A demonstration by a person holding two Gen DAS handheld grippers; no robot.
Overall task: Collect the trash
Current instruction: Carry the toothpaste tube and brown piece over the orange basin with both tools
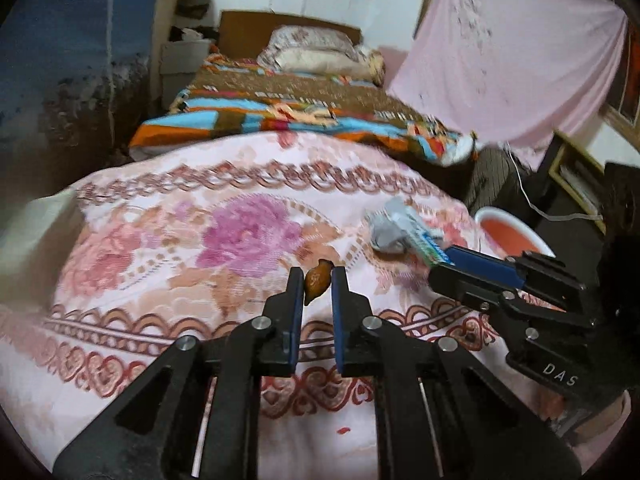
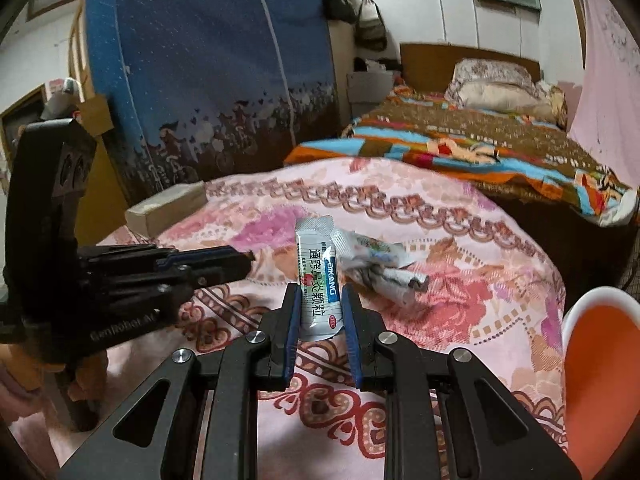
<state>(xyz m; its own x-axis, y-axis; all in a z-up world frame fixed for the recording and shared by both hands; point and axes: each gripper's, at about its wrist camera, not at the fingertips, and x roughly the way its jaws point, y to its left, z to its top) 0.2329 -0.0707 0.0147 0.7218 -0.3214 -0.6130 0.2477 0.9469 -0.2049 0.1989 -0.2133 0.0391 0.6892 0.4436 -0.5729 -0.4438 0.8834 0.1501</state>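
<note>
While the left gripper (image 1: 317,280) pinches a small brown scrap (image 1: 317,280), the right gripper (image 2: 320,304) clamps an upright medicine sachet (image 2: 319,276); the orange bin (image 2: 600,368) sits nearest it, to its right, off the bedspread (image 2: 460,280).

- Right gripper (image 2: 320,312): jaws clamped on an upright medicine sachet (image 2: 320,280).
- Crumpled wrappers (image 2: 380,268): lying on the floral bedspread (image 2: 460,240).
- Orange bin (image 2: 600,360): white-rimmed, at the bedspread's right edge.
- Left gripper (image 2: 244,266): at left.
</note>
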